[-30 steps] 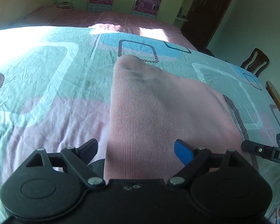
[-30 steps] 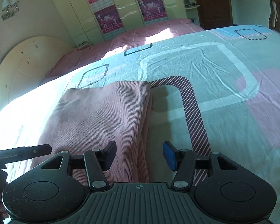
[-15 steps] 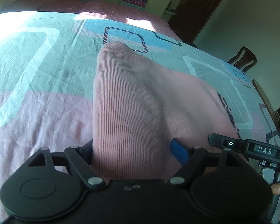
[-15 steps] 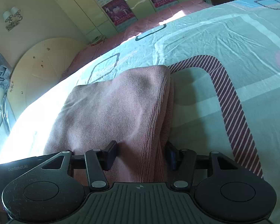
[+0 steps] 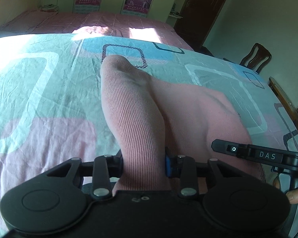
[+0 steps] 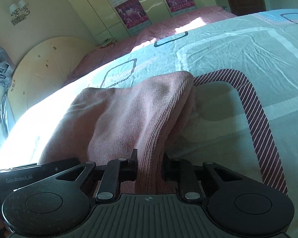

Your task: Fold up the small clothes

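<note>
The pink cloth (image 5: 168, 107) lies folded on the bed (image 5: 39, 91), in the middle of the frame in both views, on a sheet with pale green, pink and blue shapes. The left claw (image 5: 144, 165) has just been closing and now it is clamped on the near edge of the cloth, at the bottom centre of the left view; the ribbed fabric is pinched between the two pads and rises from them as a ridge toward the upper middle. At the lower right of that view the other tool appears, with a fingertip (image 5: 296, 197) of the person beside it. The right claw (image 6: 150, 164) has also just been closing and it is clamped on the cloth (image 6: 129, 115) too, on the thick folded edge at the bottom centre of the right view. From there the layers go up to a corner in the middle of the frame, next to a striped band (image 6: 262, 123) of the sheet. In the background are a second bed (image 5: 109, 22) with a pink cover and a chair (image 5: 256, 57) at the right edge.
</note>
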Demonstrator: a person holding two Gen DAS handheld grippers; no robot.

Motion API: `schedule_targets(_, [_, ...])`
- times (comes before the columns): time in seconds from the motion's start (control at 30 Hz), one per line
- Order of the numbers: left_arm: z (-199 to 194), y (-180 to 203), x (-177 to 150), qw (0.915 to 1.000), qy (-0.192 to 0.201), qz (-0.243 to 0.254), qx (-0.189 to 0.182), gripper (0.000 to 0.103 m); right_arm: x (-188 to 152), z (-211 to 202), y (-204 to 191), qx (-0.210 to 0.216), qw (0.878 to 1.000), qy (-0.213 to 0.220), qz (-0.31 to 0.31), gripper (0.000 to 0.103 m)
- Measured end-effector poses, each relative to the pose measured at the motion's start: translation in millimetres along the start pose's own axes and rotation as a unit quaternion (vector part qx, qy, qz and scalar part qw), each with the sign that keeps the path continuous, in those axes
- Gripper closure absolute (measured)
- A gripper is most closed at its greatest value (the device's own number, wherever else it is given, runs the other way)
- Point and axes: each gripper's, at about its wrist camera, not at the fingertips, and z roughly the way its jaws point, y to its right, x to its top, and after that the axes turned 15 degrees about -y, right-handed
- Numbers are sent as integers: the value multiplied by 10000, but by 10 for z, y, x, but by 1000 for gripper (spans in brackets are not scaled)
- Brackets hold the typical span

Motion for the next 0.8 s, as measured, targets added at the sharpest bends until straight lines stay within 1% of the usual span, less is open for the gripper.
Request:
schedule_targets(0.13, [-118, 47, 1, 9998, 90, 154, -33, 70, -26, -117, -85, 162, 9998, 130, -8, 84])
schedule_targets(0.3, [-321, 108, -25, 9993, 201, 293, -84, 71, -40, -254, -300, 393, 9990, 226, -61, 84])
schedule_targets(0.47, [-543, 42, -88, 9989, 284, 376, -37, 71, -75, -307, -558, 584, 9978, 280, -136, 84])
schedule_targets(0.63, [-836, -247, -184, 9984, 434, 374, -21, 71, -123, -256, -941, 634, 9973, 315, -190, 84])
schedule_targets(0.8, [-1126, -726, -299, 9974, 575, 412, -151, 71, -237, -129, -1540, 549, 9970, 439, -315, 84])
